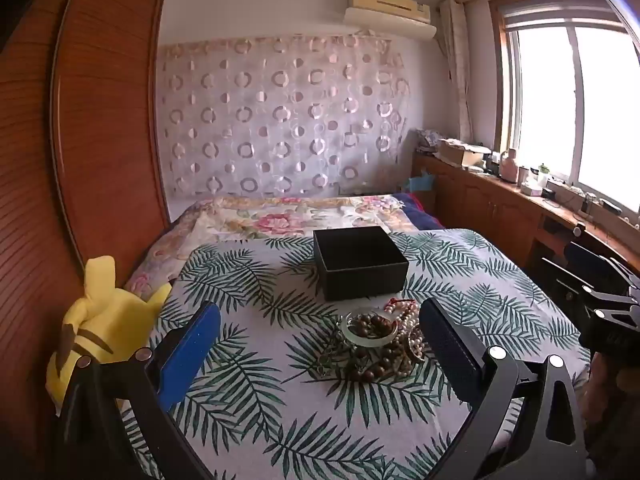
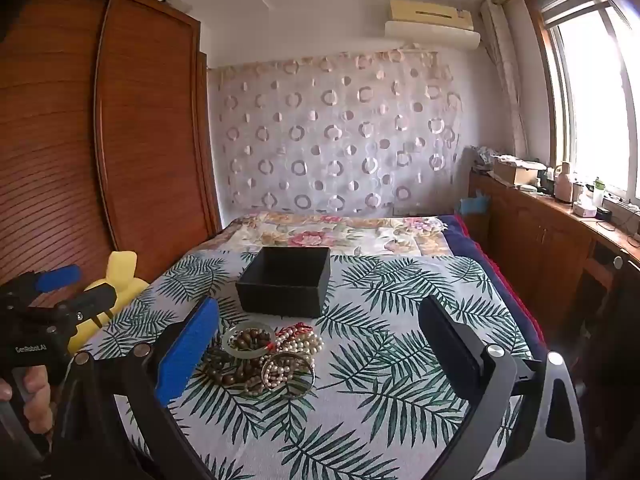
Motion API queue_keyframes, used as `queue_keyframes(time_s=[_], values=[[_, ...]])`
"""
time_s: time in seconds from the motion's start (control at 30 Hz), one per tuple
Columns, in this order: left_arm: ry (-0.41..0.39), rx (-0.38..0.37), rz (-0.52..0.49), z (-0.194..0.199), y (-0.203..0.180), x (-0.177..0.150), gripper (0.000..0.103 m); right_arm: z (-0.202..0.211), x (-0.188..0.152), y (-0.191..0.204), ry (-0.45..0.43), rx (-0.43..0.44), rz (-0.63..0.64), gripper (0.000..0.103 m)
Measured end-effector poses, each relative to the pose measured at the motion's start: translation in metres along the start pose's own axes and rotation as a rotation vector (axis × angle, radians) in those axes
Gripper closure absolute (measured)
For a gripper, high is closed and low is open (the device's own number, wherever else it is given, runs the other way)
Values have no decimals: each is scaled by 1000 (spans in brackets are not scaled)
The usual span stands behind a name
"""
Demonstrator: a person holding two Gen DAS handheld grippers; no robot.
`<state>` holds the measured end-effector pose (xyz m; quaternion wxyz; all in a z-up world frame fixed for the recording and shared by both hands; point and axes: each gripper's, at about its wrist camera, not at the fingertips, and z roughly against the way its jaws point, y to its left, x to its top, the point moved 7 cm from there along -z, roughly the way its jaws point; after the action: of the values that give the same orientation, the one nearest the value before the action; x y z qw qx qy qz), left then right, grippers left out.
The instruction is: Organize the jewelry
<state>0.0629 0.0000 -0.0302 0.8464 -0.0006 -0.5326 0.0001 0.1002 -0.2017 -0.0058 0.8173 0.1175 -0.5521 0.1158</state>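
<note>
- While I hover above the leaf-print cloth, my left gripper and right gripper both stand wide, holding nothing.
- A heap of brown wooden beads, pearl strands and a pale glassy bangle lies between my fingers.
- The open square black box sits just behind that heap.
- A yellow plush toy rests at the left edge.

Jewelry pile lay tangled on the leaf-print cloth: brown beads, pearls, glass bangle. Black box sat open just behind.
</note>
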Motion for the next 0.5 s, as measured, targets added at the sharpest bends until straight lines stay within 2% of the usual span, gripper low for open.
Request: queue_keyframes(time_s=[0.5], values=[[-27, 1, -1, 3, -5, 4, 6, 2, -6, 3, 7, -3, -1, 2]])
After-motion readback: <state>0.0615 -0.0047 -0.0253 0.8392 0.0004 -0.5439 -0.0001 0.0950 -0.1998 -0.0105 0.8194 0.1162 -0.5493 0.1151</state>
